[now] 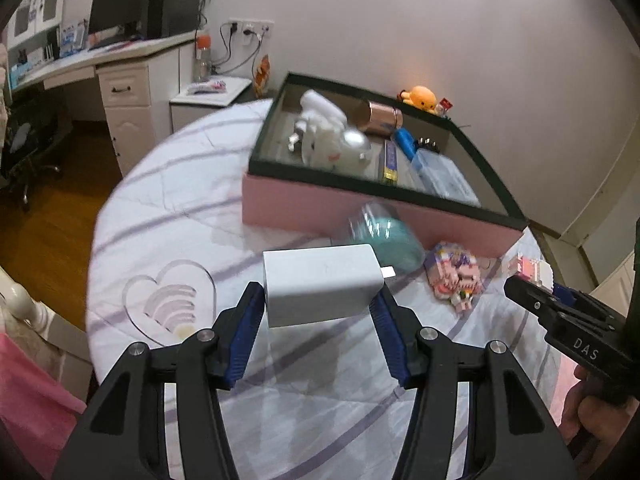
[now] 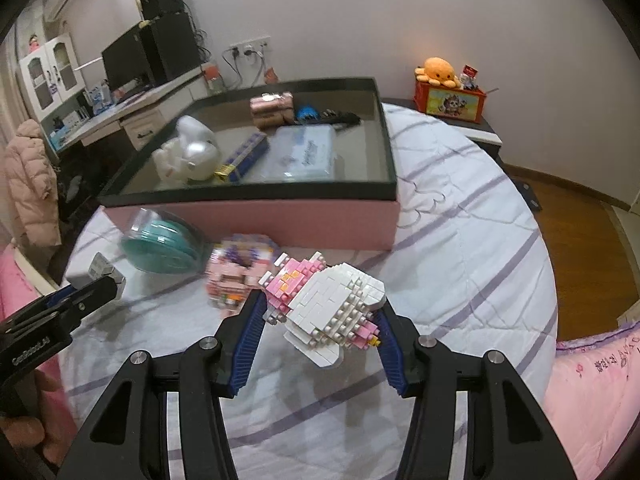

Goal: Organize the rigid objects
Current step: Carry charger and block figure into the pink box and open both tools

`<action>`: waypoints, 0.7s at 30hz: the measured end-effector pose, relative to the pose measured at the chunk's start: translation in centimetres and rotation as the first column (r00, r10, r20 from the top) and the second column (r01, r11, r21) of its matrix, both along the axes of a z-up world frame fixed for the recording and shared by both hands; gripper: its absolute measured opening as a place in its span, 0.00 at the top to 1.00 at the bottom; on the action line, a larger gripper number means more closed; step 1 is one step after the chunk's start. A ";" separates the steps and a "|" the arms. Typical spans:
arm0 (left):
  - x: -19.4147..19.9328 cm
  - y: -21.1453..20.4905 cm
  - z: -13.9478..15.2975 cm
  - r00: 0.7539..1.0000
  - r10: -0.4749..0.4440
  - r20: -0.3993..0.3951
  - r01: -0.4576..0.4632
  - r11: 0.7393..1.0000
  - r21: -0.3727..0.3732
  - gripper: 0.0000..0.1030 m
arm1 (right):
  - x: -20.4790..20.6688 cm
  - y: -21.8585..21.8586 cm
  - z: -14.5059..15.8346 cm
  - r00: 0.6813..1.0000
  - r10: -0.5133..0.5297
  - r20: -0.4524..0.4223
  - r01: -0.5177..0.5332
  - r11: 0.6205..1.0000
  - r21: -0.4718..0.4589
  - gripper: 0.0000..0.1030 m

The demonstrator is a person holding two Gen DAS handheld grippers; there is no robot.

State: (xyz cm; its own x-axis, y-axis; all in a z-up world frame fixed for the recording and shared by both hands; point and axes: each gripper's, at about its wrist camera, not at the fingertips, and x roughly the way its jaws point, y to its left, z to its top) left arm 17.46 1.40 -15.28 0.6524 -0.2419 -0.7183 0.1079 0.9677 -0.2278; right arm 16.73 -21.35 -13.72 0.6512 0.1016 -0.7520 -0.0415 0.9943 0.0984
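My left gripper (image 1: 318,300) is shut on a white charger block (image 1: 320,284) and holds it above the bed. My right gripper (image 2: 320,316) is shut on a white and pink brick figure (image 2: 328,304), also lifted; it shows at the right in the left wrist view (image 1: 534,272). The pink box with a dark rim (image 1: 360,188) (image 2: 256,194) lies ahead and holds a white toy (image 2: 188,156), a copper cylinder (image 2: 272,108), a clear case (image 2: 304,152) and a blue stick (image 2: 244,156). A second pink brick model (image 1: 456,276) (image 2: 236,276) and a teal disc in clear casing (image 1: 384,240) (image 2: 164,240) lie in front of the box.
A white quilt with purple stripes (image 2: 460,216) covers the bed. A desk with a monitor (image 1: 120,4) stands at the far left. An orange plush on a red box (image 2: 440,76) sits at the back right. A clear heart plaque (image 1: 168,300) lies left on the quilt.
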 end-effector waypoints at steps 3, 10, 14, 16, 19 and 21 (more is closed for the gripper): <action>0.3 0.2 1.4 0.999 -0.005 0.032 0.004 1.000 0.014 0.46 | 0.2 0.8 1.4 0.999 0.019 0.027 -0.019 1.000 -0.004 0.48; 2.7 -0.4 5.7 0.990 -0.037 0.133 0.028 0.997 0.068 0.46 | 2.2 2.7 5.6 0.991 0.080 0.104 -0.078 0.997 -0.023 0.48; 5.3 -1.4 7.7 0.984 -0.056 0.171 0.042 0.995 0.088 0.46 | 4.7 3.2 7.4 0.986 0.097 0.133 -0.093 0.995 -0.032 0.48; 6.7 -1.8 8.1 0.983 -0.064 0.175 0.049 0.995 0.087 0.46 | 6.2 3.3 7.9 0.985 0.102 0.137 -0.098 0.995 -0.033 0.48; 8.8 -2.7 8.4 0.982 -0.079 0.171 0.064 0.994 0.092 0.46 | 8.8 3.2 8.0 0.987 0.104 0.126 -0.100 0.994 -0.037 0.48; 10.4 -3.4 8.2 0.983 -0.089 0.161 0.074 0.993 0.097 0.46 | 10.4 2.9 7.6 0.989 0.103 0.108 -0.100 0.994 -0.036 0.48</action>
State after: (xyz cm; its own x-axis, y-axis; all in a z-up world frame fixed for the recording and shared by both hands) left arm 27.83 -1.96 -7.10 0.7446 -0.2384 -0.6235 0.2163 0.9698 -0.1125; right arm 27.15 -18.43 -6.10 0.7173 0.1496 -0.6805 -0.1510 0.9868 0.0578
